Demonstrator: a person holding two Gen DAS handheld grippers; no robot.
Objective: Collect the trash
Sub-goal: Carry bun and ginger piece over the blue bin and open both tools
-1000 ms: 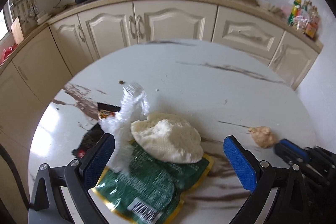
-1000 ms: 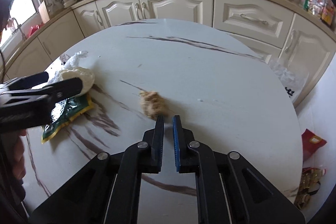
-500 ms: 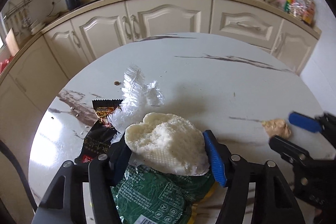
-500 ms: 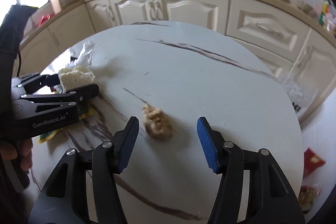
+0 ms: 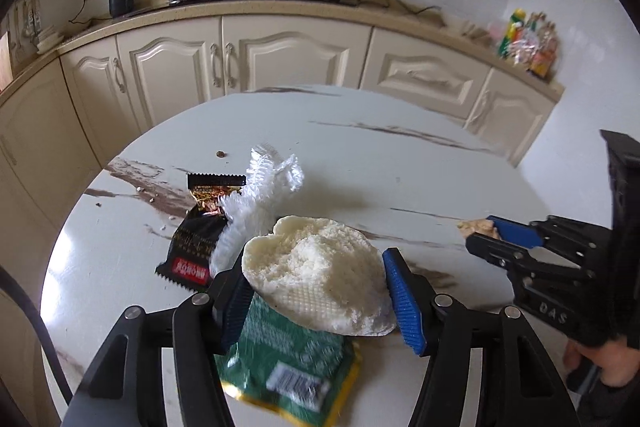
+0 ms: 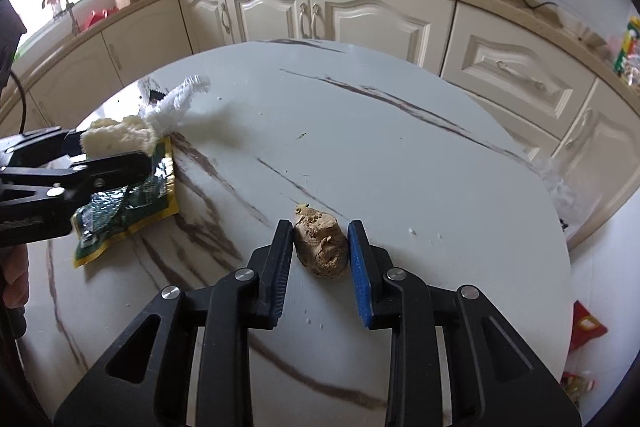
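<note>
Kitchen scene seen from two handheld grippers over a round white marble table (image 5: 400,163) with brown veins. Cream cabinets (image 5: 296,55) curve behind it at twelve o'clock.

From the left wrist view, the left gripper (image 5: 316,295) sits at six o'clock, its jaws closing, with a torn piece of white bread (image 5: 316,275) between them. The blue pads (image 5: 402,303) touch the bread's edges on both sides, so it is grasped. Under the bread lies a green snack wrapper (image 5: 292,363) with a gold edge. At ten o'clock from the bread lies a black snack packet (image 5: 196,239), and a crumpled white plastic wrapper (image 5: 256,203) stands up between the two.

From the right wrist view, the right gripper (image 6: 320,247) is at six o'clock, its jaws closing around a brown lump of food scrap (image 6: 322,247) that rests on the table. The left pad touches the lump; the right pad is just beside it, and I cannot tell whether it presses. The left gripper with its bread appears at nine o'clock, well apart from the lump.

A hand (image 5: 600,363) shows at four o'clock in the left view, holding the right gripper.
</note>
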